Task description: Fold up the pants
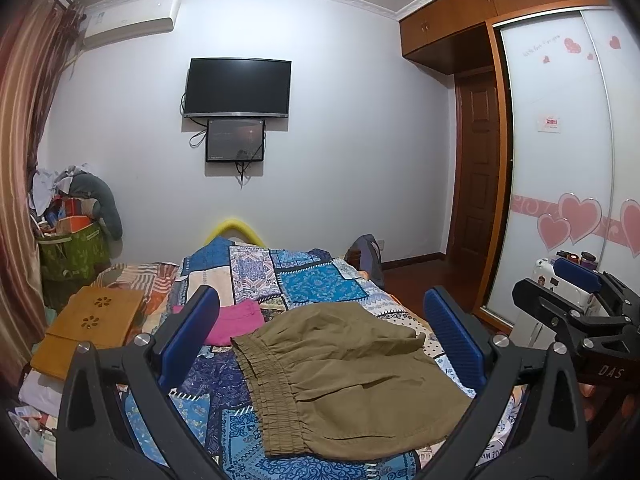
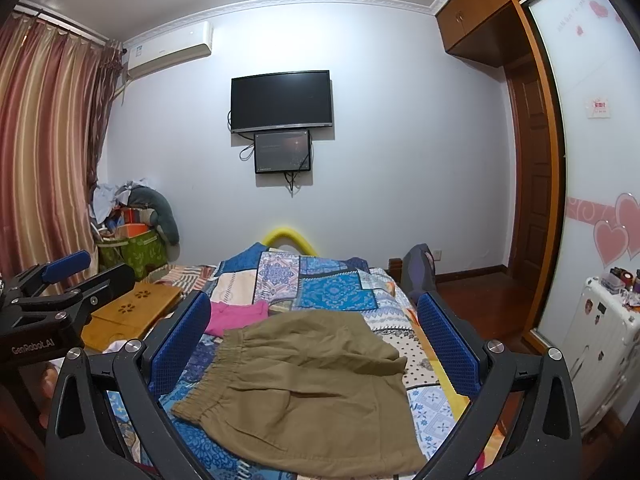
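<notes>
Grippers hovering: I am holding left gripper (image 1: 320,336) and right gripper (image 2: 316,344) wide apart, empty, above pants (image 1: 344,376) lying on bed (image 1: 320,280), waistband leftward, nearer my left, legs running right.

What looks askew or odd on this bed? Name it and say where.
The khaki pants lie crooked on the patchwork quilt, waistband angled and the far edge rumpled. A pink garment sits bunched just beyond them. Both grippers, left and right, are open.

The olive-khaki pants (image 1: 344,376) lie folded flat, the gathered elastic waistband on the left. They rest below and between the spread fingers (image 1: 452,336), touching neither.
</notes>
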Tool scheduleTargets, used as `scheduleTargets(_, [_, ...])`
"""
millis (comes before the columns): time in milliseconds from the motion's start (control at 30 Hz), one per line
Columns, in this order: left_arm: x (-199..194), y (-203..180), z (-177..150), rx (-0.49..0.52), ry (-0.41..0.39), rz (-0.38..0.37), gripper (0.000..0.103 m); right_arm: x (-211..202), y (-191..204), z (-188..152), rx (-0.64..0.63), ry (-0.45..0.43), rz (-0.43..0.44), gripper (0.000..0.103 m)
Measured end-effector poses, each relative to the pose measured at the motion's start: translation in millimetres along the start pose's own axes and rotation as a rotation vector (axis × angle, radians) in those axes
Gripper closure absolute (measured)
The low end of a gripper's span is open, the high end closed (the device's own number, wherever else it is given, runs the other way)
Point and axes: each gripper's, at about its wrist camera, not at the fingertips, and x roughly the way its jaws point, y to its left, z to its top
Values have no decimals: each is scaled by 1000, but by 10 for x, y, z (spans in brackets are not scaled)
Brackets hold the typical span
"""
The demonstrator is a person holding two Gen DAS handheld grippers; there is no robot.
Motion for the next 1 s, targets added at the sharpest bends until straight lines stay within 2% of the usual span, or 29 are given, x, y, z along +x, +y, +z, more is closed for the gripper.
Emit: scheduleTargets(1000, [-10, -45, -22, 10, -4, 8, 0, -19, 19, 25, 5, -2, 11, 0])
